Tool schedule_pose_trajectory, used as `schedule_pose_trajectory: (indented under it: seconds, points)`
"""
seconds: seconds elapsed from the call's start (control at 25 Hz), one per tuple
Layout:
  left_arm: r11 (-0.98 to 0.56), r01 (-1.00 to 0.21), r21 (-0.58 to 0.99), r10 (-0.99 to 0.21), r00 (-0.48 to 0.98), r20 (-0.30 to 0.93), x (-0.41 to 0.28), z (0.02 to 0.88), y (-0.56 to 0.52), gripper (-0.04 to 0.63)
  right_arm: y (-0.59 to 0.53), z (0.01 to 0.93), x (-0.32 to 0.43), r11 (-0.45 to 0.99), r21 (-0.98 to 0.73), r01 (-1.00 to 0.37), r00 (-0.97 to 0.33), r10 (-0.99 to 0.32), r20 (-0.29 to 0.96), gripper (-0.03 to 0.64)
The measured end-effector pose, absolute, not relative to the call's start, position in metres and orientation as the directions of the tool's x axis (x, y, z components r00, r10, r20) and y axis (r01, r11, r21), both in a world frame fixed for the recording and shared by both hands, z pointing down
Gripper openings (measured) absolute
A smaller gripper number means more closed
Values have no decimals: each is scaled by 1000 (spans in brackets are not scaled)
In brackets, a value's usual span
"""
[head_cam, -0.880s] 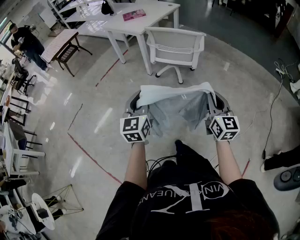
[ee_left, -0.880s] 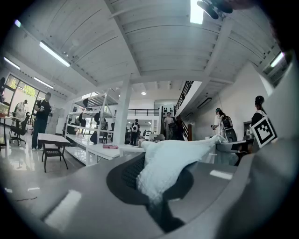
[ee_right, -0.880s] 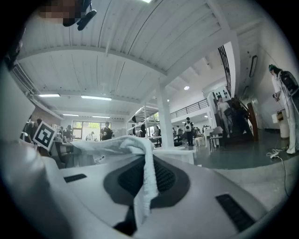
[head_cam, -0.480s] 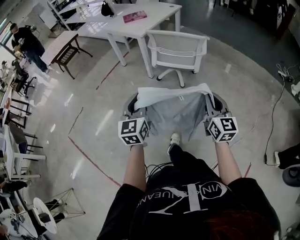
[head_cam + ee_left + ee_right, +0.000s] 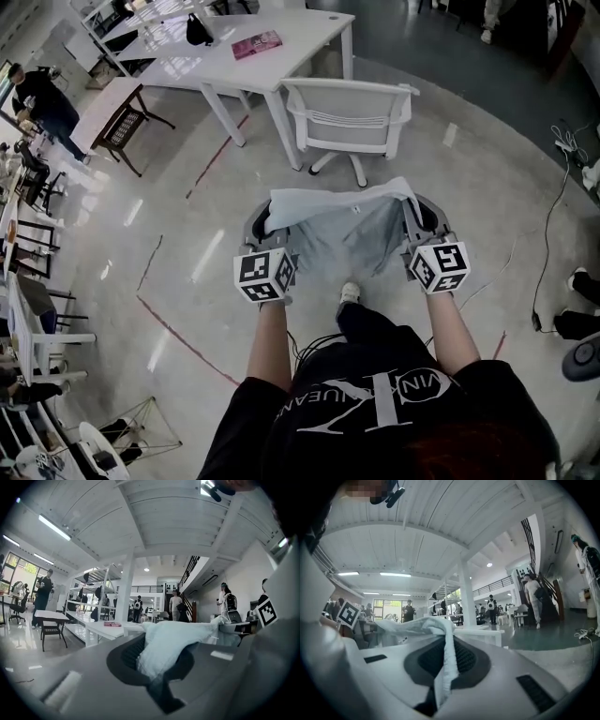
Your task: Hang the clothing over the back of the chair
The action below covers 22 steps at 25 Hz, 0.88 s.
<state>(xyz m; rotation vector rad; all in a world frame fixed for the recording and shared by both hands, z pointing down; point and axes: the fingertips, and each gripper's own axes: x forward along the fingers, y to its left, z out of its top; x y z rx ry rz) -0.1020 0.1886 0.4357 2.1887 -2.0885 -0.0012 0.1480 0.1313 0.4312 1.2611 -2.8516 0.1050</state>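
A pale grey-white garment [image 5: 347,220] is stretched between the two grippers at waist height and sags in the middle. My left gripper [image 5: 263,223] is shut on the garment's left upper corner [image 5: 166,641]. My right gripper [image 5: 421,217] is shut on the right upper corner [image 5: 443,634]. Both point level, toward a white office chair [image 5: 352,112] that stands just beyond the garment with its back facing me. The chair's seat is tucked toward a white table [image 5: 234,56]. In both gripper views the cloth bunches up out of the closed jaws.
A pink book [image 5: 257,42] and a dark bag [image 5: 197,30] lie on the white table. A wooden chair [image 5: 127,127] stands at the left, a black cable [image 5: 548,225] runs along the floor at right. People stand at the room's edges.
The person has stepped forward, so the white chair is nearer to the held garment. Both grippers keep their hold, and the garment stays stretched between them.
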Motion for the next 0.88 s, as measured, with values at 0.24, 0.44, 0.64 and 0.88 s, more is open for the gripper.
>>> schedule_pose_trajectory:
  seconds: [0.24, 0.44, 0.64, 0.88]
  points:
    - [-52, -995, 85, -993, 61, 99, -117, 440, 143, 20, 89, 437, 133, 663, -58, -746, -666, -743, 66, 18]
    - [-62, -995, 82, -992, 71, 104, -128, 438, 106, 20, 55, 436, 124, 653, -62, -755, -656, -752, 69, 18]
    - [-78, -993, 84, -990, 87, 108, -138, 441, 61, 20, 17, 440, 115, 641, -72, -765, -645, -761, 74, 18]
    - [-86, -993, 80, -990, 94, 105, -148, 445, 24, 20, -17, 438, 109, 639, -61, -767, -642, -764, 68, 18]
